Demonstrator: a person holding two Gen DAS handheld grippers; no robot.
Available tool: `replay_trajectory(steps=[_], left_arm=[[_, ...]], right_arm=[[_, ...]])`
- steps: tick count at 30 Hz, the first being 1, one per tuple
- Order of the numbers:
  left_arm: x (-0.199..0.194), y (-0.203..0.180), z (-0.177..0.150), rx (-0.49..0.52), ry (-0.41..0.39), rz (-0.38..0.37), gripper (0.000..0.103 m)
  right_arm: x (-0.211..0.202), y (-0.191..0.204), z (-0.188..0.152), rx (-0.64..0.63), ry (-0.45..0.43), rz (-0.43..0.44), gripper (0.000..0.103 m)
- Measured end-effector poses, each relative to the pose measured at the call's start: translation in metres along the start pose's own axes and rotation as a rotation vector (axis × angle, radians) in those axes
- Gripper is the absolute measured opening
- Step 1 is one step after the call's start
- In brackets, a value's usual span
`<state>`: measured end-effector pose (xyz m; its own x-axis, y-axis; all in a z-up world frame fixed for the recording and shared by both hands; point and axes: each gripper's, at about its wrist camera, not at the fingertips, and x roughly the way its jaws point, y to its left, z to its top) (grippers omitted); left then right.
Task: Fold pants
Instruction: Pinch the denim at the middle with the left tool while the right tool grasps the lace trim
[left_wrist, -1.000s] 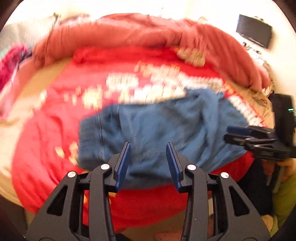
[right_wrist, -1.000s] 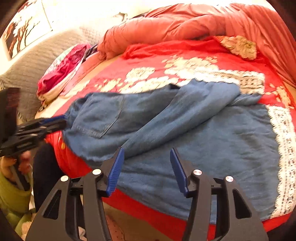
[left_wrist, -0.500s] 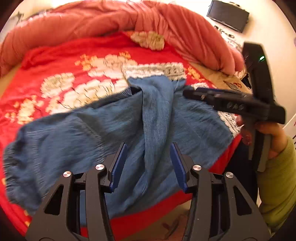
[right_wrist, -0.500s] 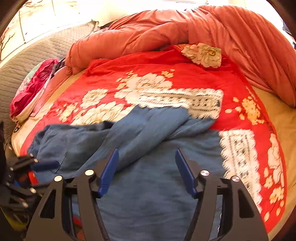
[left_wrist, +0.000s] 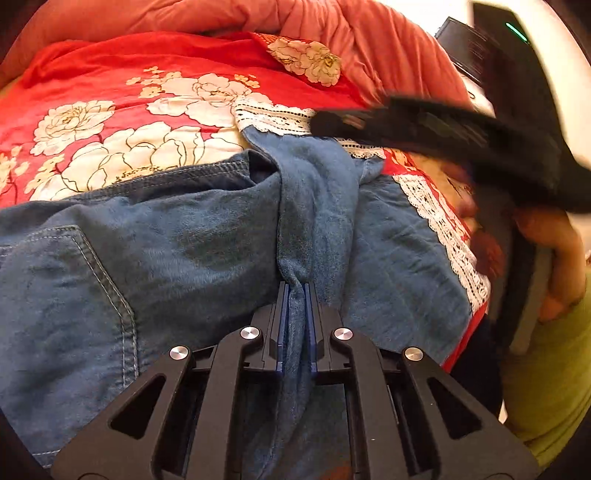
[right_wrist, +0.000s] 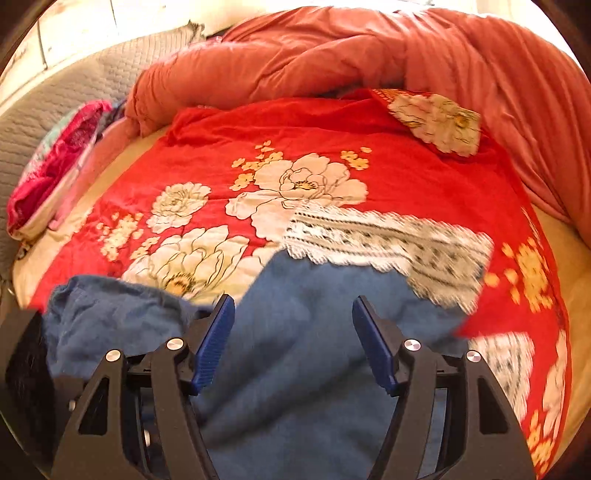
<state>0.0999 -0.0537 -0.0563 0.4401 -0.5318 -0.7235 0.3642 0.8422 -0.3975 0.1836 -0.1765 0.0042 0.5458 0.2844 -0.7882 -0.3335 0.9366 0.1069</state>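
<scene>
Pants (left_wrist: 166, 258) lie rumpled on the red bed cover (left_wrist: 110, 74). Left gripper (left_wrist: 294, 325) pinches a blue fold, ready to pull. Right gripper (right_wrist: 293, 343) hangs wide apart, holding nothing.

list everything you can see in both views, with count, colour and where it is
pants: 1, blue denim, spread on the near part of the bed
bedspread: 1, red with white flowers and lace, under the pants
duvet: 1, salmon pink, bunched along the far side
pink cloth: 1, magenta patterned, far left of bed
dark screen: 1, black, on the wall, upper right
left gripper: 1, black with blue fingers, shut on a pants fold
right gripper: 1, black with blue fingers, open over the pants
hand: 1, green sleeve, holding the right gripper
</scene>
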Motion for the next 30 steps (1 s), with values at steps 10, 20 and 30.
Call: replay_trajectory(steps=[10,20,30], left_arm=[[-0.019,-0.01,-0.004,0.07,-0.037,-0.081,0.001],[-0.024,-0.013,-0.004,0.108,-0.051,-0.036,0.001],[-0.025,-0.013,-0.004,0.131,-0.049,-0.022,0.003]], right_arm=[[0.09,0.018,0.051,-0.028,0.131,-0.155,0.065],[0.1,-0.014,0.052,0.005,0.09,-0.221,0.009],[0.001,-0.08,0.025,0.27,-0.08,-0.11,0.009]])
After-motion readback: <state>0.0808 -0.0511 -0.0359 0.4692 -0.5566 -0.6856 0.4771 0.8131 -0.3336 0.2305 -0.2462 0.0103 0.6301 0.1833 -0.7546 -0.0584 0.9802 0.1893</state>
